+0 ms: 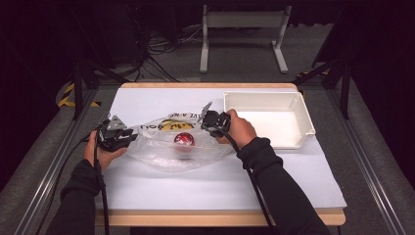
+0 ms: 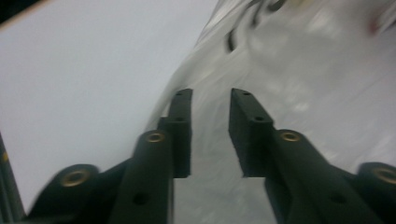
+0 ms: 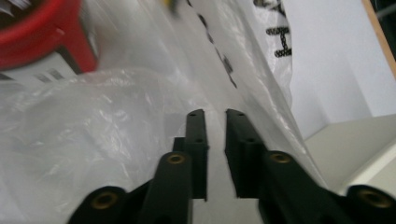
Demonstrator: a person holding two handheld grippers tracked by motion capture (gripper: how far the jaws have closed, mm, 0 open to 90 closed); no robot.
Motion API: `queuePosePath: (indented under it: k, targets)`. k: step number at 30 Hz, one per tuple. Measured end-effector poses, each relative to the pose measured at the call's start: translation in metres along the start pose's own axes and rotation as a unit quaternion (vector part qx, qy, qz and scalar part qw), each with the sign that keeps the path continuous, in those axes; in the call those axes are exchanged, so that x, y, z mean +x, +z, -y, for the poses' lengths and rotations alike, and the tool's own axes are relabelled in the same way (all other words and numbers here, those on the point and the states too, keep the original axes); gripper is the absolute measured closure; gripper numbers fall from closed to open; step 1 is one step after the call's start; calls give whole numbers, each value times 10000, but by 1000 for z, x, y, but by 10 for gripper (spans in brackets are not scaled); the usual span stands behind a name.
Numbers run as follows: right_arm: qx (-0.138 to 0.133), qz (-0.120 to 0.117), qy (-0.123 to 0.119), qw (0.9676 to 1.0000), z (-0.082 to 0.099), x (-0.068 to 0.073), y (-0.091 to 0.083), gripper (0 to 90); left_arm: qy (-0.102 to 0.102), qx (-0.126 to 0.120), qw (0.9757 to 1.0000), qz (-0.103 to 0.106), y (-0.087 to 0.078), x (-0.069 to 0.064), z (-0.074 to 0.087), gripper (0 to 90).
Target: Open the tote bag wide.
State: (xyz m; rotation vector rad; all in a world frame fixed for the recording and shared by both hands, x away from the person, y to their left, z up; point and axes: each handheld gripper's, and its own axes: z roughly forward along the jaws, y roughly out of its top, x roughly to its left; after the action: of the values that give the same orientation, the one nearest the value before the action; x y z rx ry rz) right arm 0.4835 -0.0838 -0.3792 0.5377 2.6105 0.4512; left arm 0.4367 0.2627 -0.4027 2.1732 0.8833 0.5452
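A clear plastic bag [image 1: 156,152] with yellow and black print lies in the middle of the white table. Inside it sits a red-topped round container [image 1: 184,139], which the right gripper view shows as a red rim [image 3: 42,28] through the film. My left gripper [image 1: 128,138] is at the bag's left edge. Its jaws [image 2: 210,93] stand apart with bag film [image 2: 303,84] running between and past them. My right gripper [image 1: 204,121] is at the bag's upper right edge, jaws [image 3: 215,113] a narrow gap apart over the plastic [image 3: 93,116].
A white rectangular tray [image 1: 298,105] stands at the back right of the table, just right of my right hand; its corner [image 3: 355,144] appears in the right gripper view. Bare table surface [image 1: 220,186] stretches in front of the bag. Metal rails run along both table sides.
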Motion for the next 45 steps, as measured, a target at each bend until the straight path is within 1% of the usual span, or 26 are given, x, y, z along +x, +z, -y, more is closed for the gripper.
queuePosePath:
  k: [1, 3, 6, 7, 8, 9, 10, 11, 12, 14, 15, 20, 21, 22, 24, 26, 28, 30, 32, 33, 35, 36, 37, 40, 43, 45]
  targets:
    - [-100, -68, 45, 9999, 0, 0, -3, 758, 22, -108, 9999, 7, -5, -4, -4, 650]
    - [-305, -196, 54, 9993, 1, 1, -11, 703, 157, -362, 9990, 216, -15, -12, -11, 624]
    - [-517, -305, -34, 9982, 1, 6, -22, 652, 394, -545, 9963, 527, -27, -25, -17, 590]
    - [-551, -368, -93, 9978, 2, 8, -26, 627, 479, -545, 9958, 559, -29, -31, -17, 586]
    - [-572, -422, -85, 9974, 2, 12, -29, 610, 532, -523, 9953, 611, -30, -36, -16, 580]
    - [-562, -471, -188, 9971, 4, 16, -32, 585, 580, -458, 9943, 768, -29, -43, -14, 572]
    - [-562, -471, -188, 9971, 4, 16, -32, 585, 580, -458, 9943, 768, -29, -43, -14, 568]
    - [-448, -600, -363, 9965, 9, 25, -34, 533, 712, -287, 9941, 772, -27, -50, -11, 555]
    - [-448, -600, -363, 9965, 9, 25, -34, 533, 862, -107, 9937, 707, -24, -56, -8, 555]
    - [-293, -586, -512, 9965, 15, 32, -33, 502, 997, 220, 9924, 692, -16, -63, 0, 547]
    - [-214, -662, -466, 9965, 20, 35, -30, 471, 989, 420, 9923, 608, -9, -63, 6, 534]
    - [93, -601, -528, 9968, 30, 37, -14, 366, 792, 558, 9945, 407, 0, -51, 19, 505]
    - [184, -578, -508, 9969, 31, 38, -12, 355, 714, 572, 9949, 426, 2, -47, 22, 488]
    - [193, -569, -525, 9968, 33, 38, -9, 347, 654, 590, 9949, 488, 4, -45, 24, 476]
    - [172, -608, -479, 9969, 37, 39, -5, 338, 667, 754, 9942, 368, 8, -42, 30, 468]
    - [140, -642, -497, 9966, 38, 40, -5, 337, 579, 749, 9950, 333, 8, -38, 32, 465]
    - [104, -632, -517, 9966, 41, 42, -4, 314, 478, 693, 9961, 254, 7, -32, 35, 458]
    - [84, -699, -444, 9965, 43, 41, -5, 320, 422, 679, 9964, 281, 5, -27, 37, 443]
    - [-186, -714, -353, 9967, 44, 39, -9, 345, 458, 543, 9969, 353, 2, -28, 37, 429]
    - [-270, -717, -303, 9966, 43, 39, -12, 352, 512, 368, 9971, 423, -2, -31, 34, 423]
    - [-499, -735, -281, 9956, 40, 41, -19, 380, 630, 70, 9962, 594, -9, -38, 27, 402]
    - [-617, -728, -302, 9950, 37, 43, -23, 407, 630, 70, 9962, 594, -9, -38, 27, 381]
    - [-696, -683, -316, 9947, 35, 45, -26, 423, 655, -224, 9950, 721, -16, -42, 18, 374]
    - [-872, -659, -296, 9936, 29, 47, -32, 476, 730, -486, 9924, 860, -22, -48, 5, 366]
    - [-1030, -752, -251, 9915, 22, 48, -33, 493, 839, -500, 9918, 826, -19, -54, -9, 370]
    - [-927, -856, -254, 9917, 17, 52, -29, 462, 859, -424, 9927, 729, -15, -56, -15, 374]
